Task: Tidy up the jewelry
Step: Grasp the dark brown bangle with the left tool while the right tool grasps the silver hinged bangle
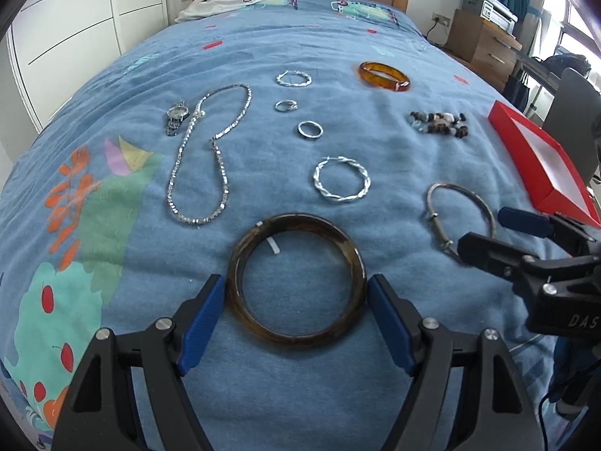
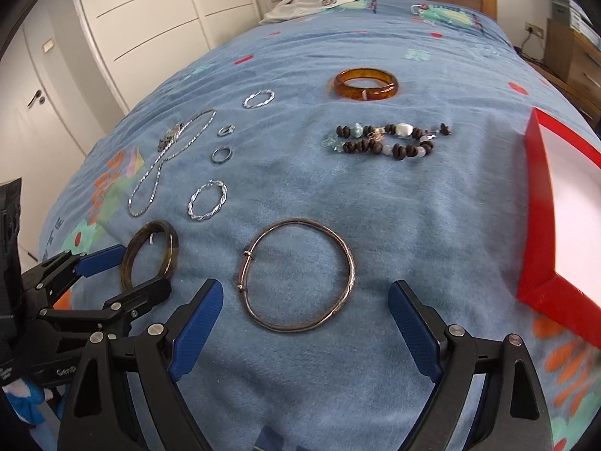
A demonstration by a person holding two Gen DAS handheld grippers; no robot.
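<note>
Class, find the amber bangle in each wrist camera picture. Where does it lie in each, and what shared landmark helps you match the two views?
Left wrist view: the amber bangle lies upper right of centre on the blue bedspread.
Right wrist view: the amber bangle lies above centre, slightly right.
Shared landmark: the beaded bracelet lies just nearer the camera in both.

Bed (image 1: 375, 37) jewelry count:
Resin bangles, two: dark brown bangle (image 1: 296, 282), amber bangle (image 1: 384, 76).
Thin metal bangle (image 2: 298, 276), one.
Twisted silver hoops, two: large hoop (image 1: 342, 179), small hoop (image 1: 294, 78).
Small rings, two: plain ring (image 1: 310, 129), knotted ring (image 1: 286, 105).
Silver chain necklace (image 1: 210, 158), one.
Wristwatch (image 1: 176, 116), one.
Beaded bracelet (image 2: 390, 139), one pile.
Red box (image 2: 541, 206), one.
</note>
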